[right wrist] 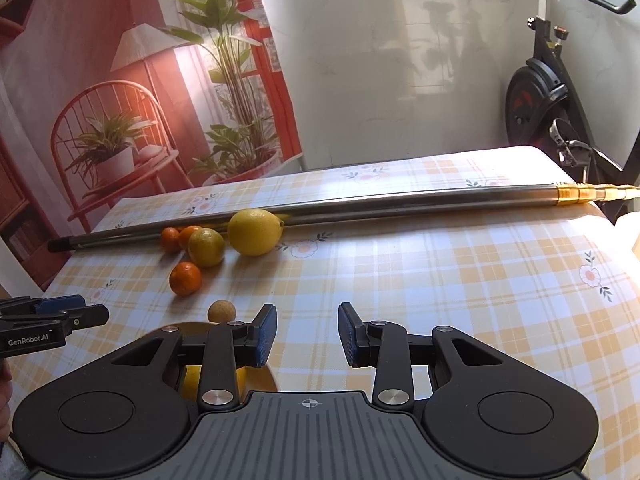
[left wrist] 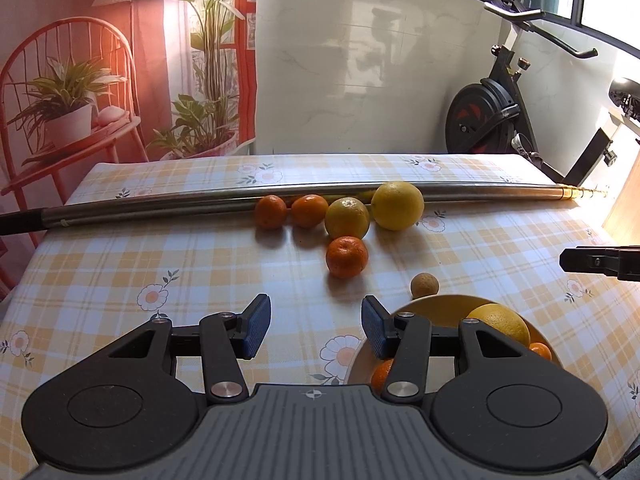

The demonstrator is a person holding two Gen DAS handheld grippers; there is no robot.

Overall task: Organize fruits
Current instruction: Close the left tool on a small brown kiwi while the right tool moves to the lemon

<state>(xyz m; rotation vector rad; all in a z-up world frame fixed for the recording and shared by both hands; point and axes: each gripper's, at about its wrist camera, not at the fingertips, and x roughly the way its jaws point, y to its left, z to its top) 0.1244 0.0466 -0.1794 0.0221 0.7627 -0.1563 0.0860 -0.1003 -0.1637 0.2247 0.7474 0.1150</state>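
Against a metal pole (left wrist: 160, 210) lie two mandarins (left wrist: 271, 211) (left wrist: 309, 210), a yellow-green citrus (left wrist: 346, 218) and a big lemon (left wrist: 397, 205). Nearer sit a lone mandarin (left wrist: 346, 257) and a small tan fruit (left wrist: 424, 285). A yellow bowl (left wrist: 440, 312) holds a lemon (left wrist: 500, 322) and mandarins (left wrist: 382, 374). My left gripper (left wrist: 316, 328) hovers open and empty, its right finger over the bowl's left rim. My right gripper (right wrist: 307, 334) is open and empty too, just right of the bowl (right wrist: 262, 380), with the tan fruit (right wrist: 221, 311) ahead to its left.
The checked tablecloth (right wrist: 460, 280) is bare right of the fruit. The pole (right wrist: 400, 200) spans the table's far side. An exercise bike (left wrist: 492, 116) stands beyond the far right corner. The table drops off at the left and right edges. A printed backdrop hangs behind.
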